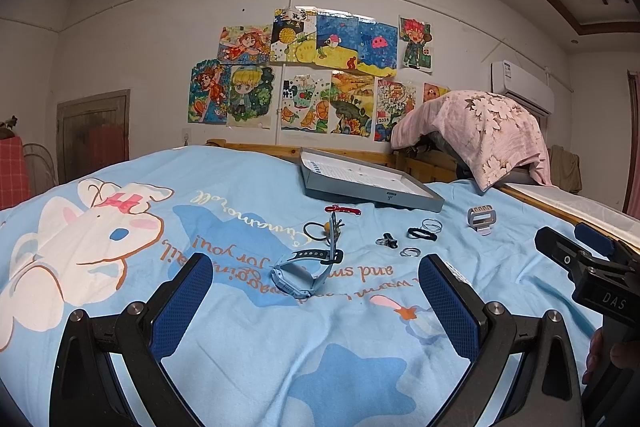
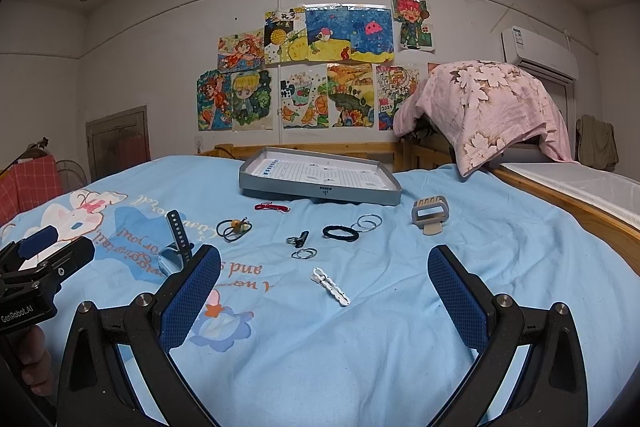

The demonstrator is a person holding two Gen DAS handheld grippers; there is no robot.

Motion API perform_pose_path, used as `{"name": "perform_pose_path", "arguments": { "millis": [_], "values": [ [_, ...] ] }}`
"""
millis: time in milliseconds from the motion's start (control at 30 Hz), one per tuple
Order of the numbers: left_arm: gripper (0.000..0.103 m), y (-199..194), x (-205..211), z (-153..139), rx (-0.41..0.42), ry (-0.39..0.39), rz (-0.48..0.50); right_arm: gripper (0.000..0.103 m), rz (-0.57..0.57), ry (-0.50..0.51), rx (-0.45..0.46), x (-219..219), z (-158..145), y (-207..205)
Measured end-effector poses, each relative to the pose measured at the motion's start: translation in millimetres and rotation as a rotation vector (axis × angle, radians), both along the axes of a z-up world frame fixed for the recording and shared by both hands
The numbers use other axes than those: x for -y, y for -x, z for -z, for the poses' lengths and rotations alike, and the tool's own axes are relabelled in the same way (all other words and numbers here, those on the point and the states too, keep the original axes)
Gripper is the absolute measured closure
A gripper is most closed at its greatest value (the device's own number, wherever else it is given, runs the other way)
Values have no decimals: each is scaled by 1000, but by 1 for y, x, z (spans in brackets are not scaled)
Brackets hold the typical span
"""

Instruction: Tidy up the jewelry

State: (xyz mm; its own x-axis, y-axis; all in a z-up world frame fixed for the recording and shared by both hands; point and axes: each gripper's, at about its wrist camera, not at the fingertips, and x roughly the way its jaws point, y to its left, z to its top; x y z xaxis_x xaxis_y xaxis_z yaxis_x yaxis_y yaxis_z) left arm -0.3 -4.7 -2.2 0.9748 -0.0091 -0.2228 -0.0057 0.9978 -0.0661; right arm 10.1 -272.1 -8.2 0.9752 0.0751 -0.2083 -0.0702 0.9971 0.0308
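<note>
— What are your grippers doing?

— My left gripper (image 1: 316,291) has its jaws spread wide with nothing between them, above the blue bedspread (image 1: 240,327). My right gripper (image 2: 324,285) is just as wide open and empty.

— Where is the jewelry?

— The pale blue watch (image 1: 302,273) lies just ahead of my left fingers, its strap standing up. A white hair clip (image 2: 330,286) lies ahead of my right ones. Toward the far edge of the bed lie a black hair tie (image 2: 340,233), thin silver rings (image 2: 304,253), a red cord (image 2: 272,207) and a grey clip (image 2: 430,215). The grey tray (image 2: 320,193) sits at the far edge, near the wooden headboard.
</note>
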Motion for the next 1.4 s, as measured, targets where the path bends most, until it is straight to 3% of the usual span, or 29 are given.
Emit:
{"name": "perform_pose_path", "arguments": {
  "millis": [867,1133,1400],
  "values": [
    [0,0,0,1,-3,4,0,1,0,-2,-3,1,0,0],
    [0,-2,-4,8,-30,17,-45,1,-10,-22,-17,1,5,-3],
    [0,-20,-13,15,-113,40,-58,1,-46,-40,-17,5,4,-9]
  ]
}}
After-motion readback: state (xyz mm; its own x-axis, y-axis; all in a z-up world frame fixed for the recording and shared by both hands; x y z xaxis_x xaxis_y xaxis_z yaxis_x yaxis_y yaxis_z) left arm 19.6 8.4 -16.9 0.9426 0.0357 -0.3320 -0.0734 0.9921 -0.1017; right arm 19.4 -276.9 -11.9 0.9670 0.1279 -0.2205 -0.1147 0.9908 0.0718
